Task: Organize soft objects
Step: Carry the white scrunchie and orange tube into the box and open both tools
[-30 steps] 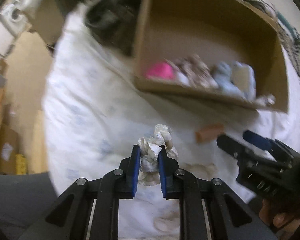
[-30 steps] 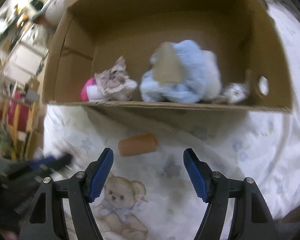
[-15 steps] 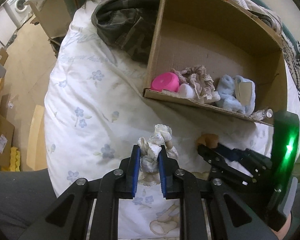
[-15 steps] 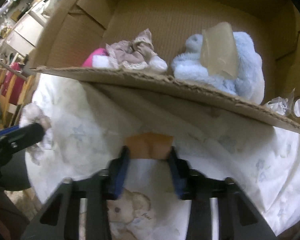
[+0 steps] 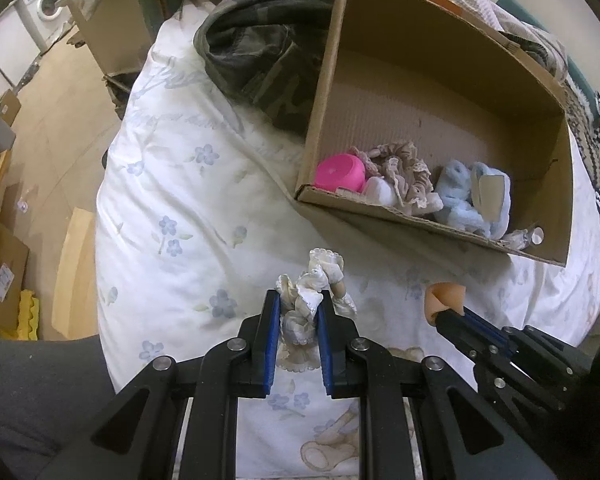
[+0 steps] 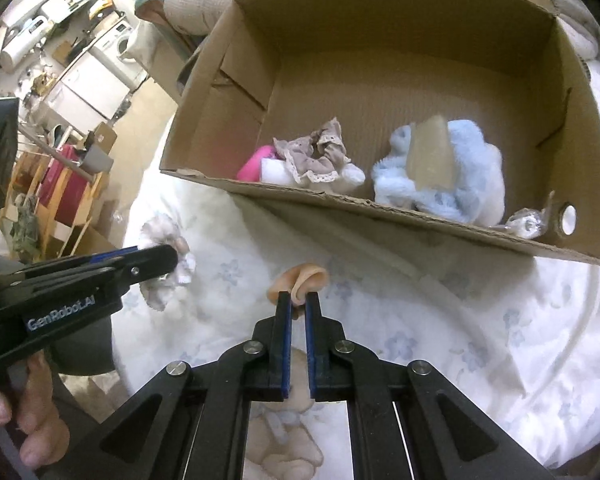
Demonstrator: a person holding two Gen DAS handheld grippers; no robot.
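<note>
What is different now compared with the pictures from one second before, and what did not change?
The right gripper has just been closing: its wide-open jaws came down around the peach foam piece on the bedsheet, pinched it and lifted it slightly. Unchanged: the left gripper stays shut on the white lace scrunchie, and the cardboard box keeps its soft things inside.

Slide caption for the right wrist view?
Right gripper pinches a peach sponge before the cardboard box.
</note>
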